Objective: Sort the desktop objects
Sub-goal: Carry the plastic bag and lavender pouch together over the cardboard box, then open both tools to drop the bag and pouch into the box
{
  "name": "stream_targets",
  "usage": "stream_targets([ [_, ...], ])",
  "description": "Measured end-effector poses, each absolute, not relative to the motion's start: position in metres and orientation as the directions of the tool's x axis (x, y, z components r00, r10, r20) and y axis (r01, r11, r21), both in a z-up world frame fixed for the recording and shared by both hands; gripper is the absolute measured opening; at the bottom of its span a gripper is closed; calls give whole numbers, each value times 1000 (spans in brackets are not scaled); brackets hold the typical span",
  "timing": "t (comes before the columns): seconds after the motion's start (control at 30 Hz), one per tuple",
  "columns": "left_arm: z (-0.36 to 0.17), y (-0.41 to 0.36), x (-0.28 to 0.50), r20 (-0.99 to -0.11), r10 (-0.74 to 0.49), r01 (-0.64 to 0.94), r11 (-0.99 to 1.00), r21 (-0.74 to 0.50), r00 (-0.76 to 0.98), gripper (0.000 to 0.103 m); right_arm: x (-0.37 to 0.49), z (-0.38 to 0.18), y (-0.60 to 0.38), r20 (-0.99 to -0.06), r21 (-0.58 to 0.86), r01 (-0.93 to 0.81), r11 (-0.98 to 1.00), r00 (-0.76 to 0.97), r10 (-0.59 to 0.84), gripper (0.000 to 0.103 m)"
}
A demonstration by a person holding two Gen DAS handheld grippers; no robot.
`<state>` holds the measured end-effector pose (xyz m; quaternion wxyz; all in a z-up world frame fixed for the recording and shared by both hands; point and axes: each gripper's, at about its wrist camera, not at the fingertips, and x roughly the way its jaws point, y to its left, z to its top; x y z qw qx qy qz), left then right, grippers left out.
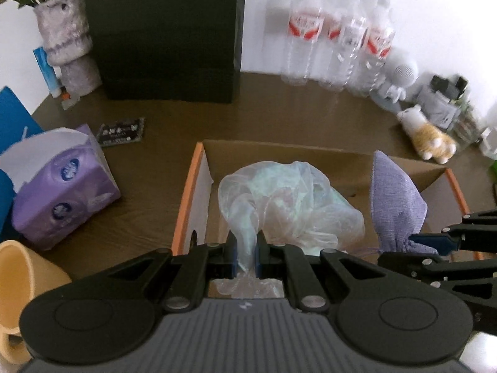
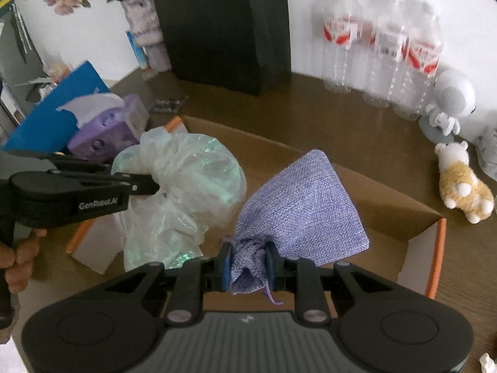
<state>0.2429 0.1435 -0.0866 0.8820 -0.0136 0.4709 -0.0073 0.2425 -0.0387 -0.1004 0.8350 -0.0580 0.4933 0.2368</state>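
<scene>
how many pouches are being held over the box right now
2. The sheer pouch is pinched by the left gripper over the cardboard box's left half; the purple burlap pouch is pinched by the right gripper over its right half.

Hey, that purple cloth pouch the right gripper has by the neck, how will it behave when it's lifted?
The purple pouch probably stays floppy: its woven cloth bunches where the right gripper pinches its neck. The body bulges out, so it likely holds something and may swing. The coarse weave should resist slipping.
</scene>
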Motion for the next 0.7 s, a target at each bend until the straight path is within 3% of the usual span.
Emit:
stream_targets([
  [0.53,-125,130,269,-852,62,1,997,73,519,12,262,-149,-25,-886,146,-443,885,339,316,21],
  [0.7,-123,130,267,-847,51,6,998,64,529,25,263,-151,-29,-882,171,-425,889,336,331,29],
])
